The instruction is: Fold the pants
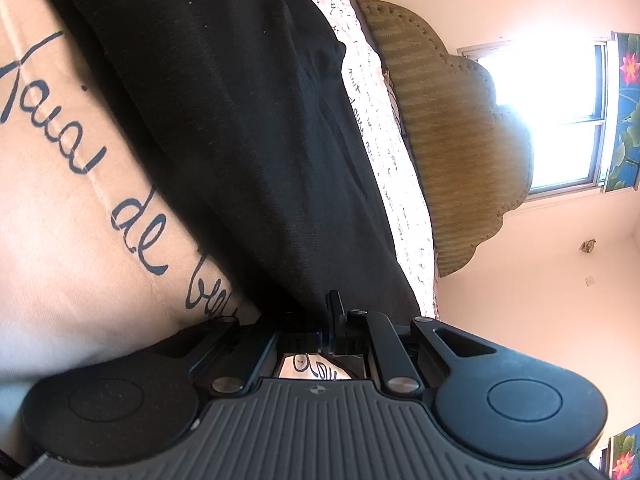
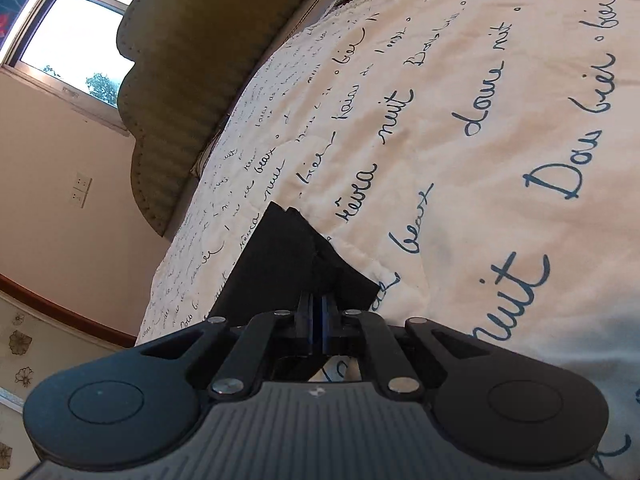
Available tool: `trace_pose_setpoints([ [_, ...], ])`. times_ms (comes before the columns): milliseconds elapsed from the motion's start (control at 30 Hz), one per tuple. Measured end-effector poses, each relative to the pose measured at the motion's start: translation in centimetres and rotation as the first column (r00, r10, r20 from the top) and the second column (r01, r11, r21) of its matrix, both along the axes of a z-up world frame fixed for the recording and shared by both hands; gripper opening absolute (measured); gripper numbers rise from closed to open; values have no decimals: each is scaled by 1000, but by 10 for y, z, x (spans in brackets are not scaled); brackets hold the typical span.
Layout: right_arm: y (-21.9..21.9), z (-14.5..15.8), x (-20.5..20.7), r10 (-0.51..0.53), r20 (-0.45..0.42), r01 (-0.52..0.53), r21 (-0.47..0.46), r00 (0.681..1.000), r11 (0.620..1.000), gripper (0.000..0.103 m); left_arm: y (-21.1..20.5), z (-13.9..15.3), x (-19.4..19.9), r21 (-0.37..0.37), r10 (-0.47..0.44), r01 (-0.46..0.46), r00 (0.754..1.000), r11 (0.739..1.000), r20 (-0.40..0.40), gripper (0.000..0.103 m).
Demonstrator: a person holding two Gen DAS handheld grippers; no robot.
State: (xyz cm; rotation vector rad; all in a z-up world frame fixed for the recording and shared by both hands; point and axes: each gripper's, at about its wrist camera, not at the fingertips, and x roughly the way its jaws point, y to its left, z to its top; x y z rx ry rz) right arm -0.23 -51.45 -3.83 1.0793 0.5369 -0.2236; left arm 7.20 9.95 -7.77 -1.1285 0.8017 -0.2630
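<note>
Spread over the bed's cream cover [image 2: 460,128], near its edge, the black pants [image 1: 224,128] are pinched in the shut jaws of both the left gripper [image 1: 326,320] and right gripper [image 2: 318,312], and the thin cloth could be pulled loose by a hard tug.

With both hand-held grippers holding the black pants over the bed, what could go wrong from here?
1. The right hand-held gripper pinches only a small corner of the black fabric pants; it may slip out.
2. The pants lie creased on the cream script-printed bedspread; the fold may come out uneven.
</note>
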Motion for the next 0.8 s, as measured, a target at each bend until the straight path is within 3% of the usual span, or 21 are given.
trace_pose_setpoints([
  [167,-4,25,-10,13,151,-20,47,989,999,4,-2,1,-4,19,6,-6,1000,1000,10,13],
  [333,-11,-4,-5,26,69,-35,136,997,990,4,-6,5,-5,46,11,-12,1000,999,18,13],
  [500,-12,-33,3,-6,124,-30,288,992,957,4,-5,5,-7,50,8,-9,1000,999,30,13],
  [667,-11,-45,22,-15,94,-16,318,995,948,4,-7,7,-9,65,8,-11,999,998,46,13],
  [800,-12,-20,5,-73,214,17,253,974,967,4,-7,7,-9,63,3,-6,999,998,55,13],
])
